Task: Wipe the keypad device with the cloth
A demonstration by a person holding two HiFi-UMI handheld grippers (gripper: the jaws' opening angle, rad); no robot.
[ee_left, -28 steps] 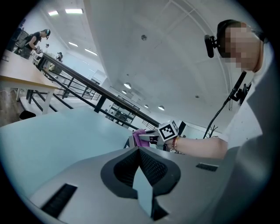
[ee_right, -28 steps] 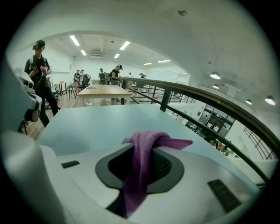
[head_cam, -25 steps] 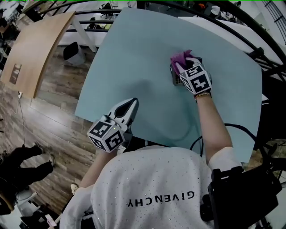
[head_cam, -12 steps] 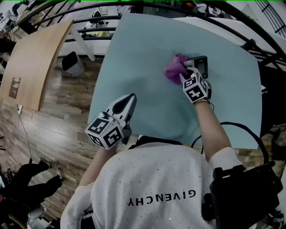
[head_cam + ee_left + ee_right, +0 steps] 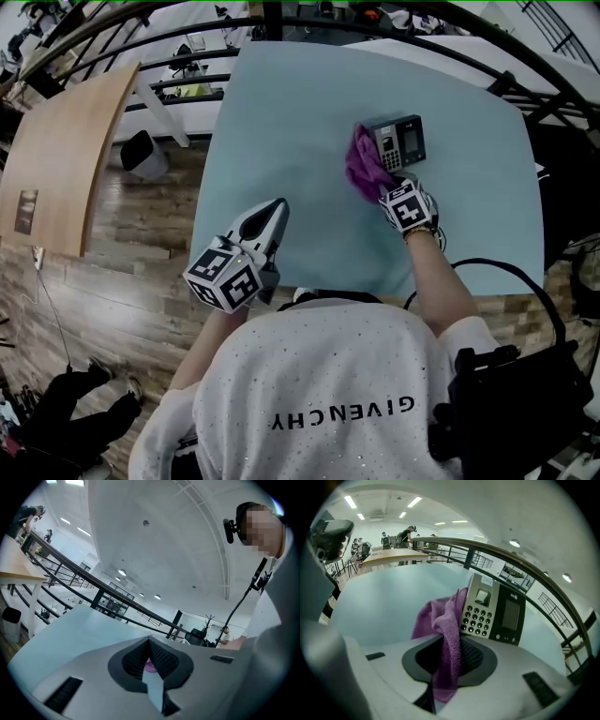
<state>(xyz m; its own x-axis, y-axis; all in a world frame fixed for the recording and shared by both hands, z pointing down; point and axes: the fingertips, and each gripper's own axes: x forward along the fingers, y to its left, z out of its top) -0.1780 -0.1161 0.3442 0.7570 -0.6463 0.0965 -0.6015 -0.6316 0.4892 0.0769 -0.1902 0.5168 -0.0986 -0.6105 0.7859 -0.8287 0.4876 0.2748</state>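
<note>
I judge I'm mid-wipe on the pale blue table [image 5: 281, 122]. The keypad device [image 5: 398, 142], grey keys beside a dark screen, stands upper right in the head view. The purple cloth [image 5: 364, 169], clenched in my right gripper [image 5: 386, 190], seems to touch its left edge. Next, sweep across the keys. My left gripper [image 5: 274, 214] hangs closed and empty, lower left.

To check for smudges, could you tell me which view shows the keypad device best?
The right gripper view: the keypad device is close, keys and screen plain, purple cloth alongside. The head view shows it small; the left gripper view misses it.
</note>
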